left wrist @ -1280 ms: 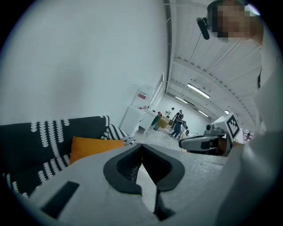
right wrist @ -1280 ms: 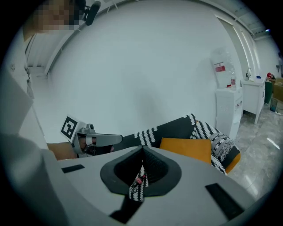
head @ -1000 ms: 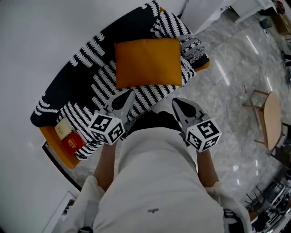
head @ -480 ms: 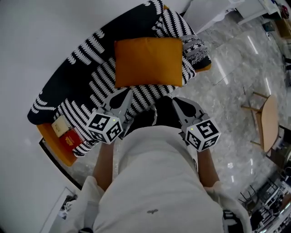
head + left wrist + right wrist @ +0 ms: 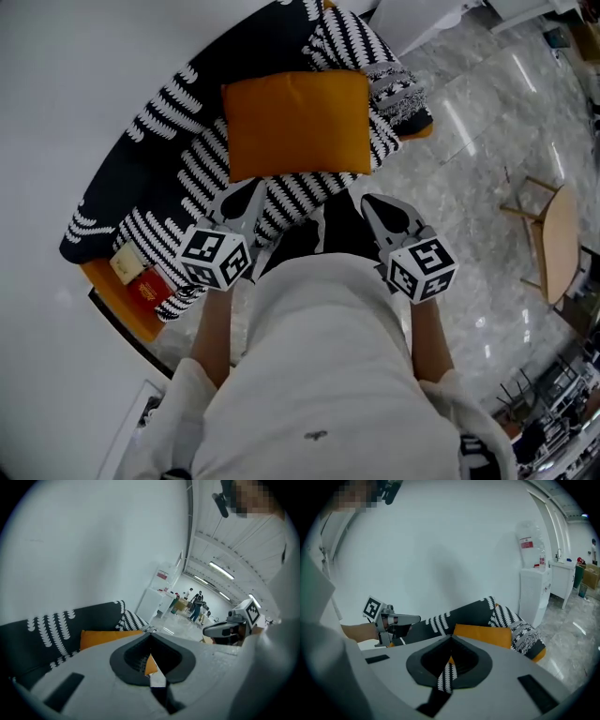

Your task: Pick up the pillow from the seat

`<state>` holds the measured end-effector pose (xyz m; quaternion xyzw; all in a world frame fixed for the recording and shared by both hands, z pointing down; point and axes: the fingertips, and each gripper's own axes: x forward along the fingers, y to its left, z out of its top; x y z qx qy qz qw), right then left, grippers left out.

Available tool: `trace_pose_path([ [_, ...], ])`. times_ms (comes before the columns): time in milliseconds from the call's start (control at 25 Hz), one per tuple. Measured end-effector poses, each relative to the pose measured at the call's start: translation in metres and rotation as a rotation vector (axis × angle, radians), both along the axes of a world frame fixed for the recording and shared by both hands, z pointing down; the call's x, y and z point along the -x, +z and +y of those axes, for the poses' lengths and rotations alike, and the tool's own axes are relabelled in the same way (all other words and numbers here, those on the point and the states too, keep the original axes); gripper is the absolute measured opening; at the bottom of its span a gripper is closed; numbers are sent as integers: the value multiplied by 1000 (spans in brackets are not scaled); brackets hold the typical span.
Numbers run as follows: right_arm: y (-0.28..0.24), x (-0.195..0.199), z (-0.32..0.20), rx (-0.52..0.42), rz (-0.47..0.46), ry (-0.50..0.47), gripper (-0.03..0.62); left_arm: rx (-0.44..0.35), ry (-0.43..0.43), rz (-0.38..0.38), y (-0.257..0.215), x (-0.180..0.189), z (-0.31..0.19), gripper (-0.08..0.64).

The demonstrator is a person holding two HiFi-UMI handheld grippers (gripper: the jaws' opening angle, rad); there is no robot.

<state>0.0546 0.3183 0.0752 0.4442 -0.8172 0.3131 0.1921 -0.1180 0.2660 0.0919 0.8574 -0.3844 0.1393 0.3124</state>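
An orange pillow [image 5: 295,122] lies flat on the seat of a sofa [image 5: 187,169] draped in a black-and-white patterned cover. Both grippers hover short of the sofa's front edge, apart from the pillow. My left gripper [image 5: 246,196] points at the pillow's lower left corner with its jaws shut and empty. My right gripper [image 5: 382,208] sits below the pillow's lower right corner, jaws shut and empty. The left gripper view shows the pillow [image 5: 105,637] beyond the closed jaws [image 5: 150,637]; the right gripper view shows the pillow [image 5: 485,634] past its own closed tips [image 5: 451,639].
Two small books, one cream [image 5: 124,265] and one red [image 5: 148,291], rest on the sofa's left end. A fringed patterned throw [image 5: 403,89] hangs off the right end. A wooden stool [image 5: 553,239] stands on the marble floor at right. A white wall runs behind the sofa.
The view has shifted slightly, so the pillow sits a little higher and further left in the picture. Both grippers stay shut, in much the same places before the sofa.
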Motion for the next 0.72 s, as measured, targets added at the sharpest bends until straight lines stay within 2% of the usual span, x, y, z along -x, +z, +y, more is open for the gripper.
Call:
trace_pose_path([
  [200, 16, -24, -35, 31, -23, -4, 6, 60, -11, 30, 10, -12, -18, 9],
  [440, 47, -53, -82, 82, 5, -56, 6, 126, -54, 45, 27, -23, -43, 11],
  [720, 91, -69, -126, 178, 4, -154, 6, 225, -105, -11, 60, -21, -68, 11],
])
